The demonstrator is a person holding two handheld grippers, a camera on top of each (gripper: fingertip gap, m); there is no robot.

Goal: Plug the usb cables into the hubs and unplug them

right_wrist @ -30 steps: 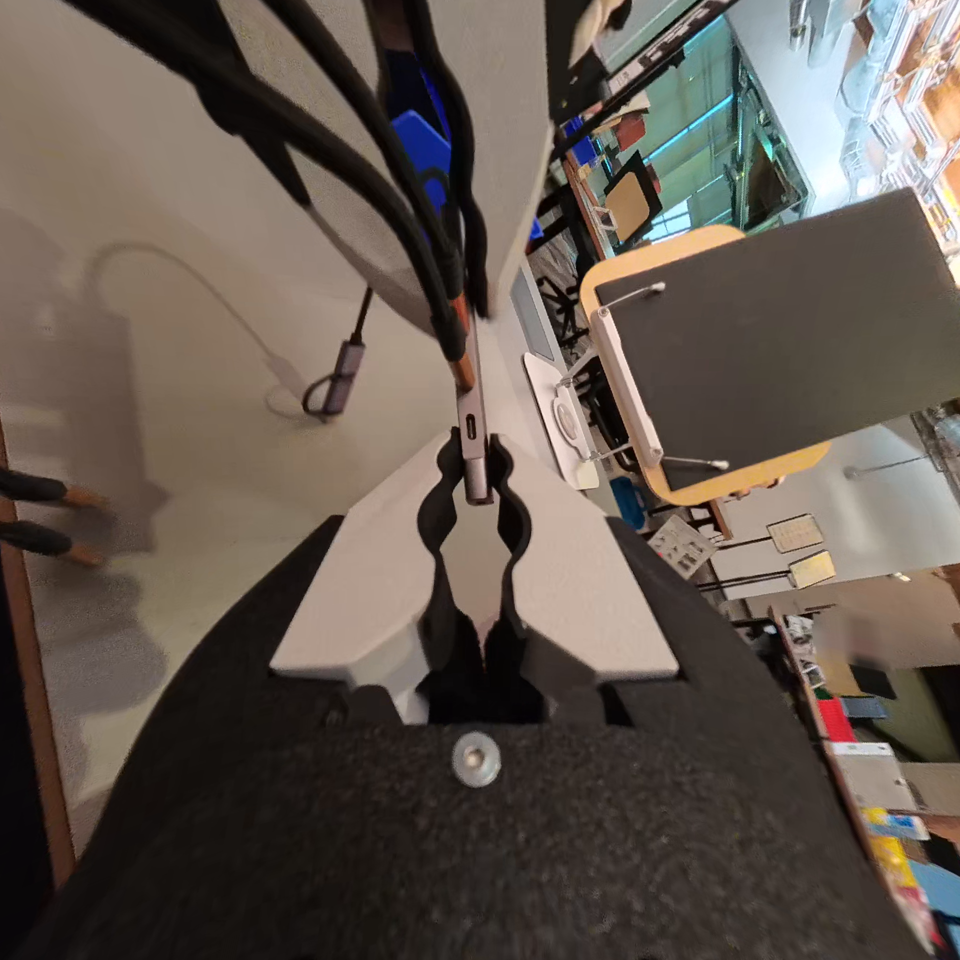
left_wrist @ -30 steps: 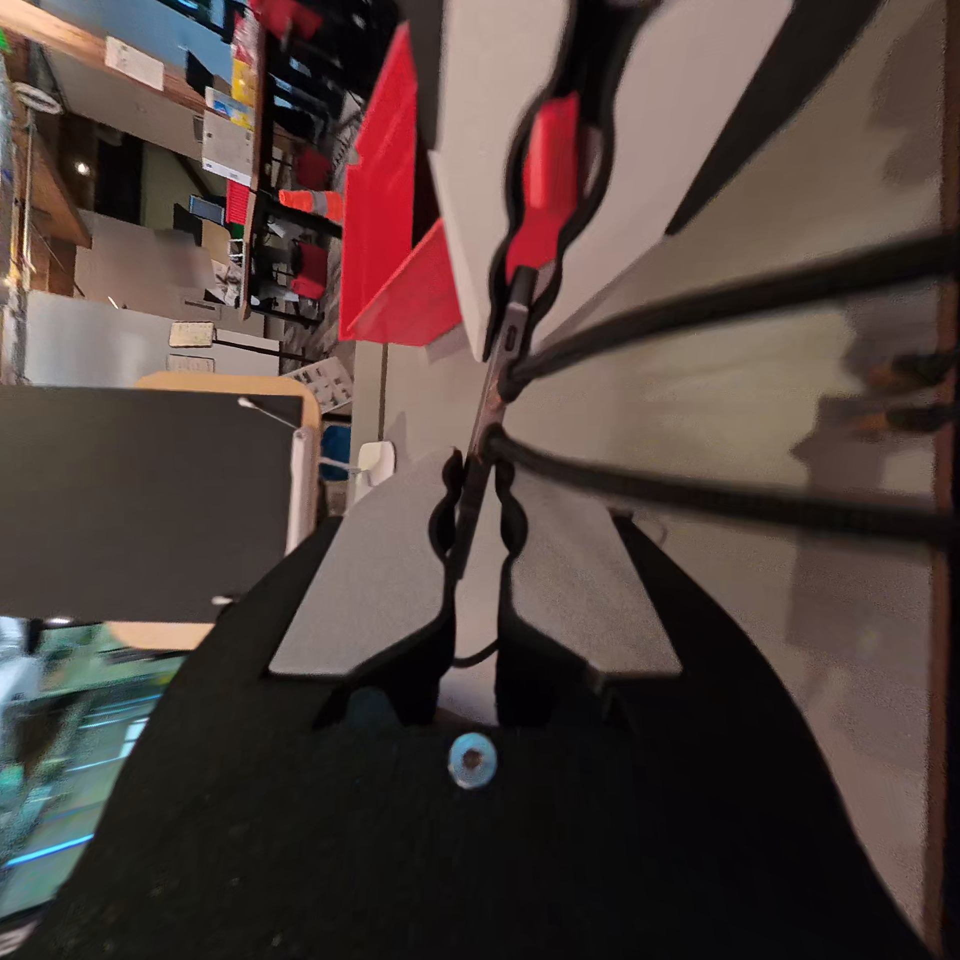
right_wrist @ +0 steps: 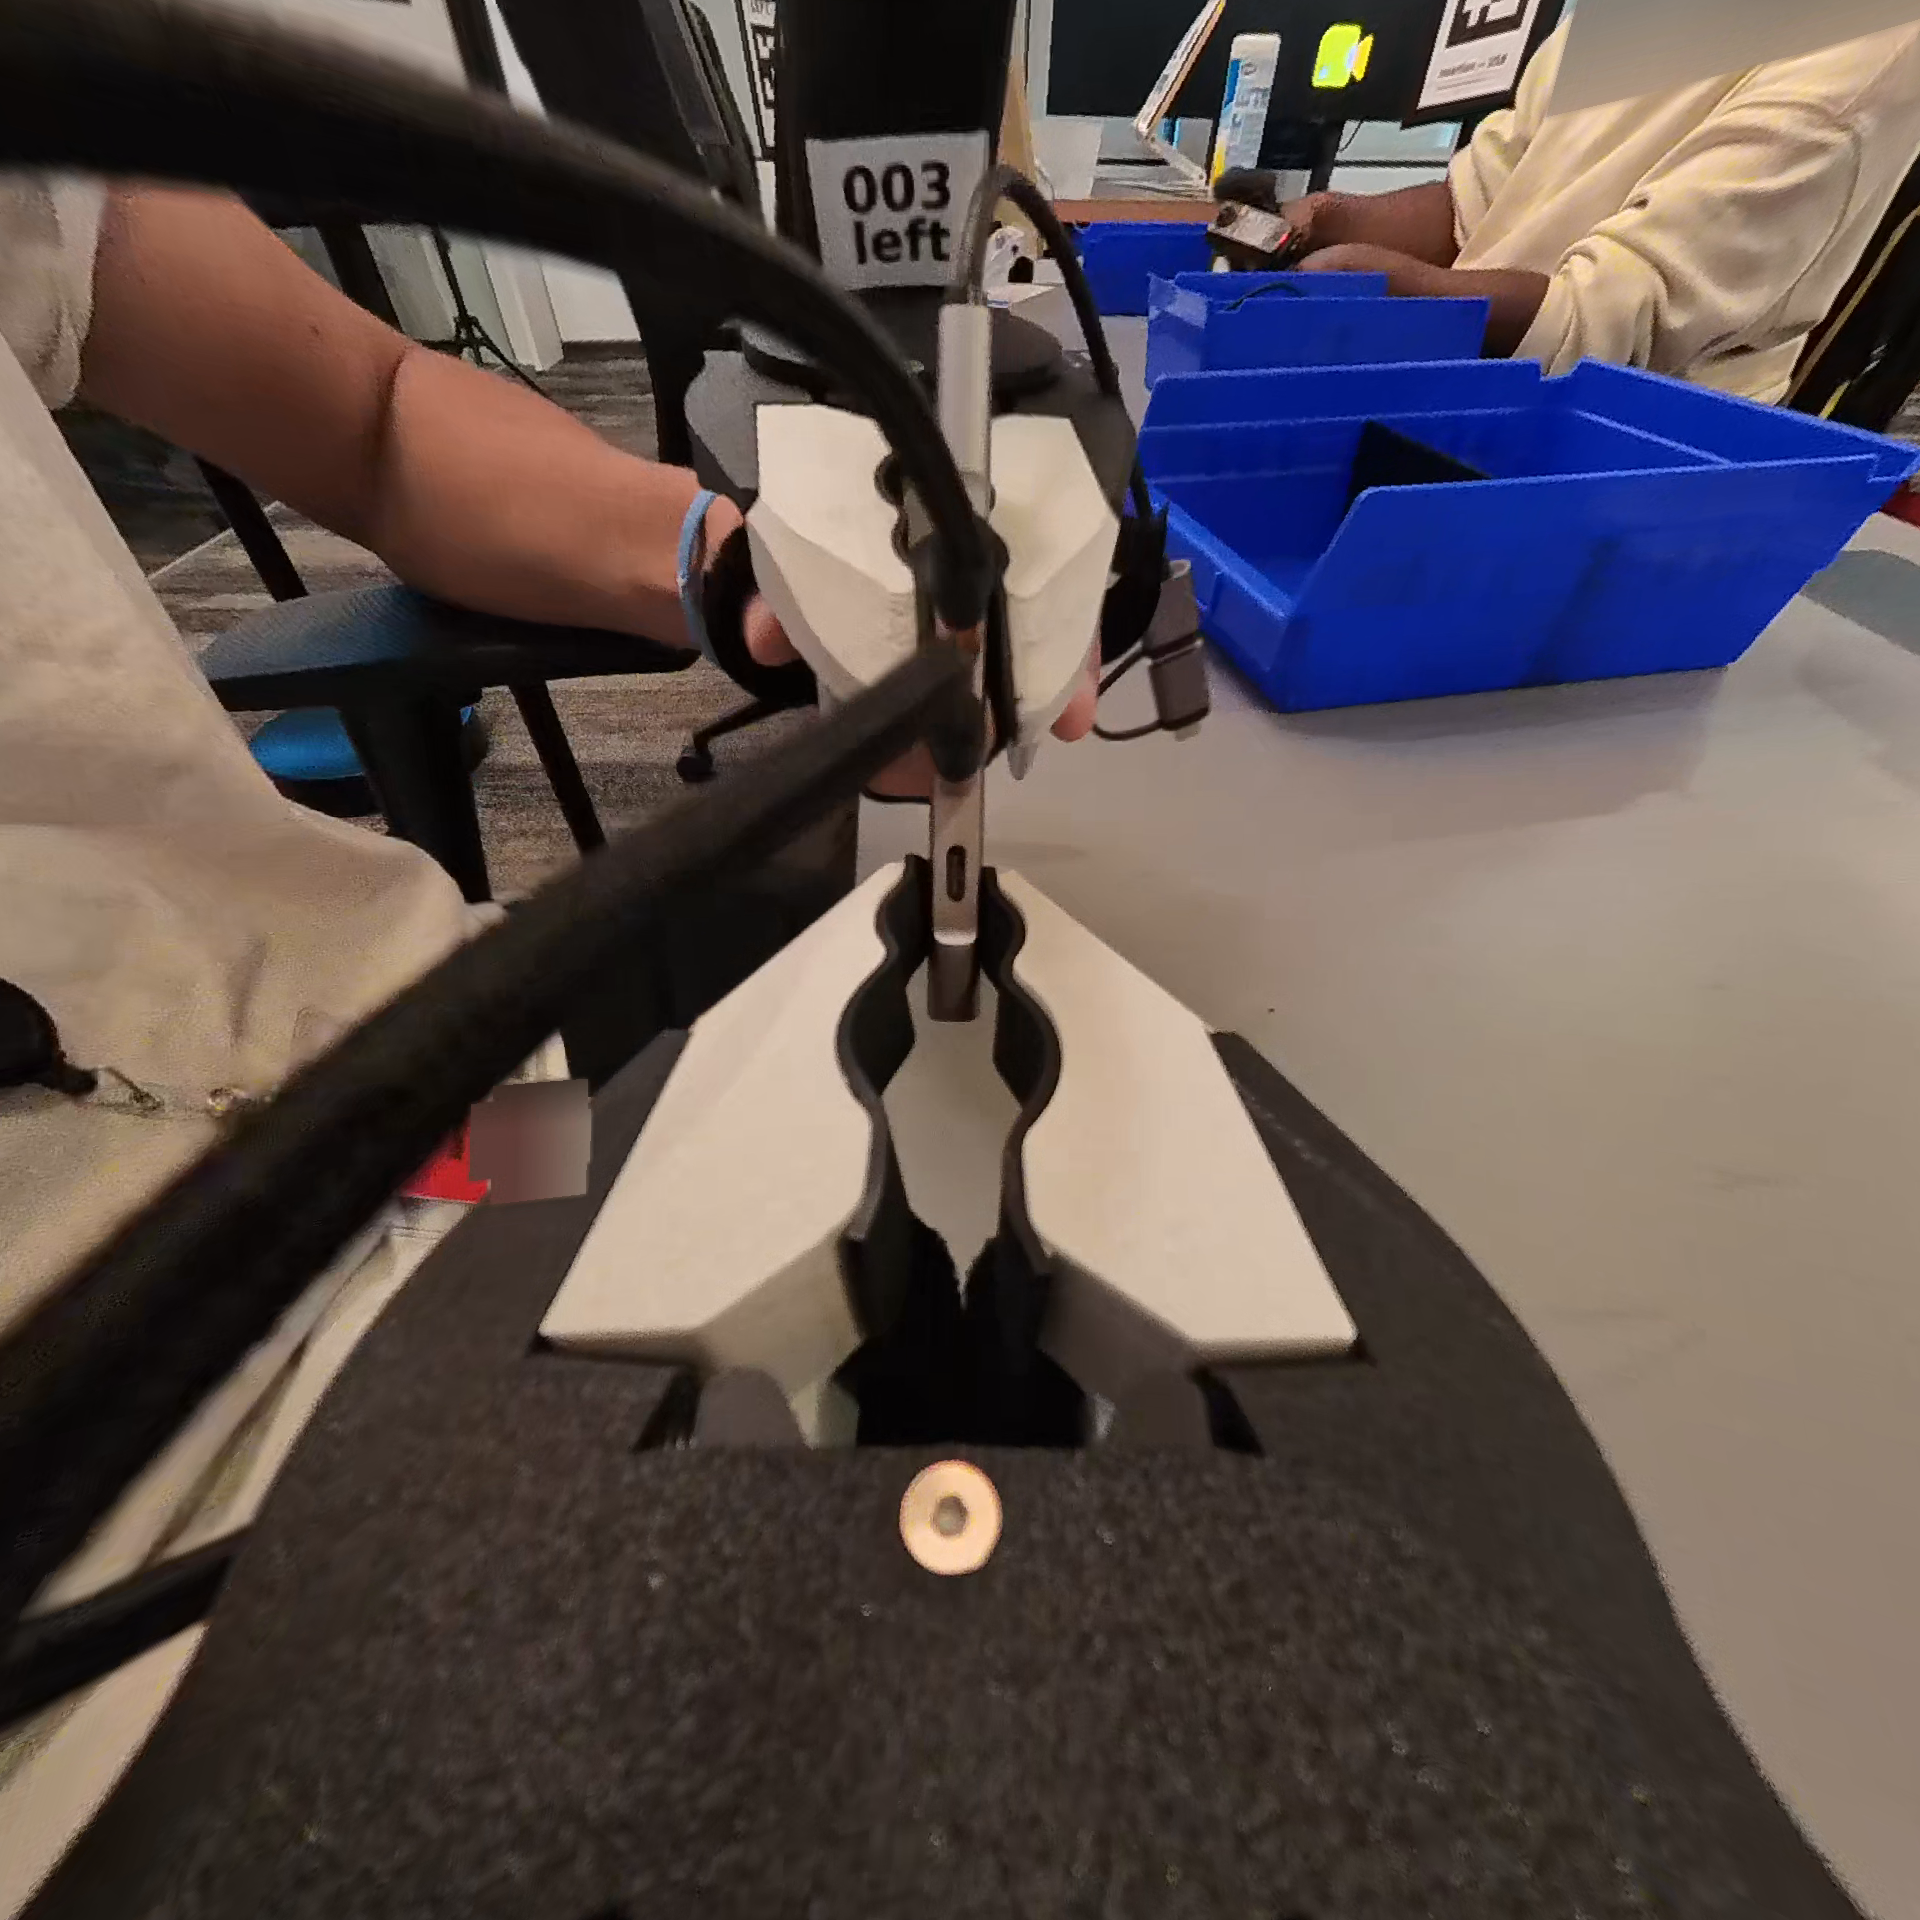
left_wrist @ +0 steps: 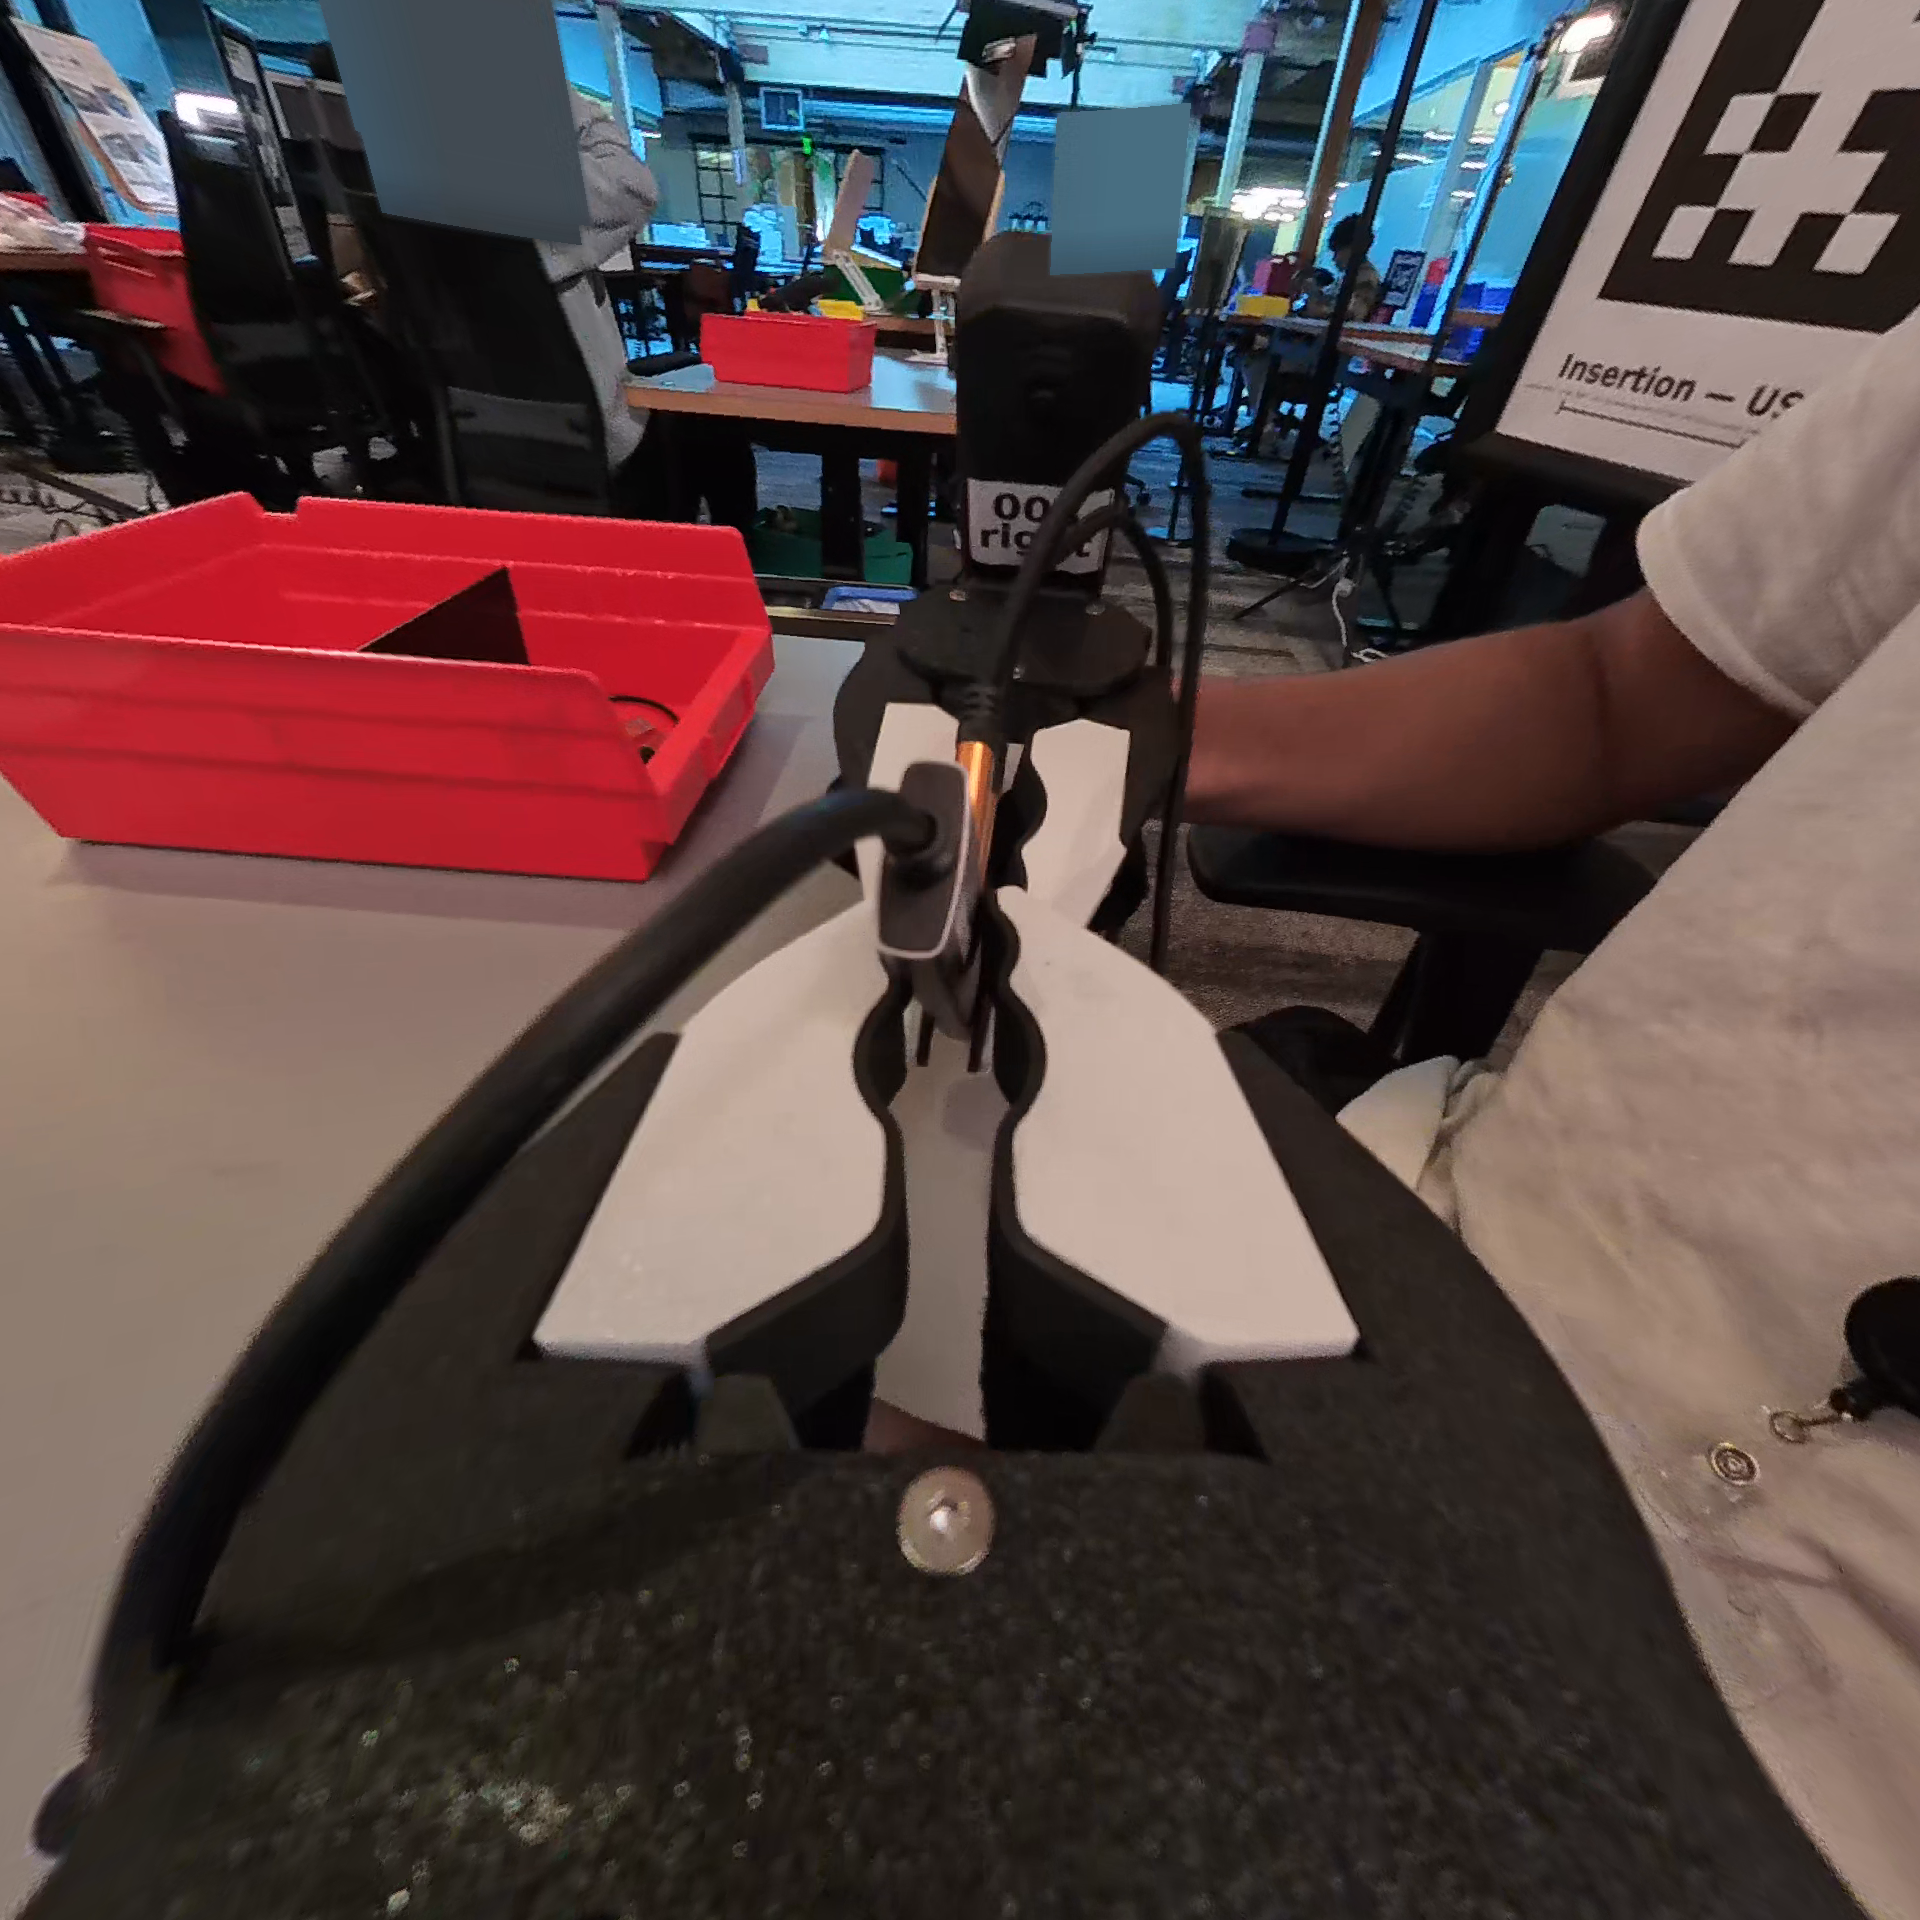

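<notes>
It is a big open lab or workshop, with many worktables (left_wrist: 810, 400), red bins (left_wrist: 343, 717), blue bins (right_wrist: 1507, 520), office chairs (left_wrist: 1455, 883) and tripods.

Red bin (left_wrist: 343, 727), blue bin (right_wrist: 1475, 540), grey surface (right_wrist: 1507, 935); white fingers (right_wrist: 727, 1122) with black lining; grey hub (right_wrist: 956, 883); black cables (left_wrist: 582, 1029)

grippers: 2 (left_wrist: 940, 1023) (right_wrist: 951, 935) | hub: 1 (right_wrist: 956, 894) | blue bins: 2 (right_wrist: 1455, 582) | red bins: 3 (left_wrist: 343, 769)
</notes>
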